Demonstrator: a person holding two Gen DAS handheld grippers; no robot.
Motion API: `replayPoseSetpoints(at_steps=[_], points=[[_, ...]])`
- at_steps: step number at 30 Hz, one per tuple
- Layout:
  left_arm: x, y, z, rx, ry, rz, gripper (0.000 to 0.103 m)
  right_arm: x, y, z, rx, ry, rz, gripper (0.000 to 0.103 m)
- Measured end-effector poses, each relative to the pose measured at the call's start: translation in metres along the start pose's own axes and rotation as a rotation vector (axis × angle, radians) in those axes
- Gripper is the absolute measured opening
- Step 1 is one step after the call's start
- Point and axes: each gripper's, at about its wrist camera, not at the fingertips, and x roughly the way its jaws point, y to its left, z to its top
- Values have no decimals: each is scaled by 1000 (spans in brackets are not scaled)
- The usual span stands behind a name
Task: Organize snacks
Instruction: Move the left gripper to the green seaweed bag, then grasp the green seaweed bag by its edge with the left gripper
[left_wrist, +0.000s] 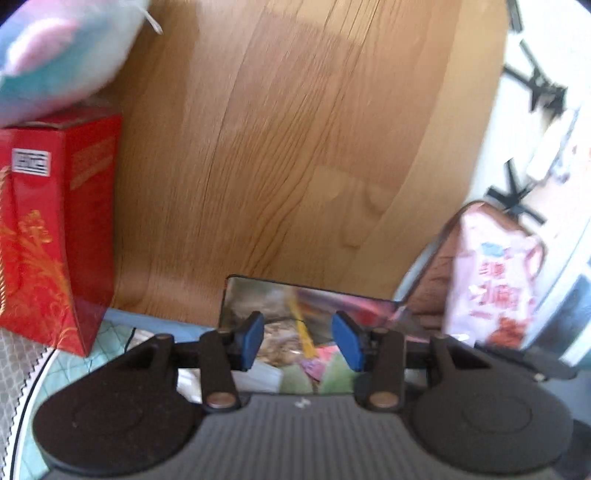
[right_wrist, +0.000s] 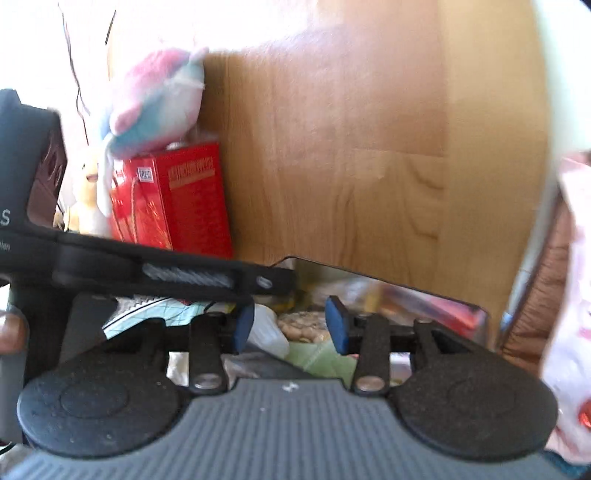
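Observation:
A dark open box (left_wrist: 236, 284) full of mixed snack packets (left_wrist: 284, 332) stands against a wooden panel. My left gripper (left_wrist: 300, 341) is open and empty, just above the packets. In the right wrist view the same box (right_wrist: 424, 291) holds a packet of nuts (right_wrist: 303, 326) and a green packet (right_wrist: 321, 358). My right gripper (right_wrist: 290, 325) is open and empty over them. The left gripper's arm (right_wrist: 147, 269) crosses that view at the left. A pink snack bag (left_wrist: 491, 284) stands right of the box; it also shows in the right wrist view (right_wrist: 572, 332).
A red gift bag (left_wrist: 55, 229) with a pastel plush toy (left_wrist: 62, 51) on top stands left of the box, also seen in the right wrist view (right_wrist: 177, 199). The wooden panel (left_wrist: 295, 147) closes off the back. A brown quilted bag (left_wrist: 432, 280) leans behind the pink bag.

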Motion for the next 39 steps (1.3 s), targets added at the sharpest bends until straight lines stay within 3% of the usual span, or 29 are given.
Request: replayPoseSetpoints(at_steps=[3,9,15,19,23,28,31,37,39], points=[[-25,-3,-10,-9,10,-33,42,-29,-15,-18,74,32,7,45],[-52,-17,-72,22,140,-106,42,-90,-26,-84,253,170,99,45],[-90,-29,-134,19,264,-232,42,-154,13,-144,188,257,147,49],[-111,-37,-166,10,322,-282,42,-167,44,-162,108,230,157,54],[-142,-26,-185,-61,304,-283,46,-158,66,-161,47,217,123,56],[-166,12,-195,-201,267,-213,47,-141,86,-166,208,202,295,57],[-177,31,-196,-283,260,-215,47,-138,92,-164,241,199,324,57],[-179,23,-211,-264,288,-226,47,-145,73,-166,313,172,305,56],[-181,14,-216,-233,250,-194,47,-149,70,-174,323,131,337,56]])
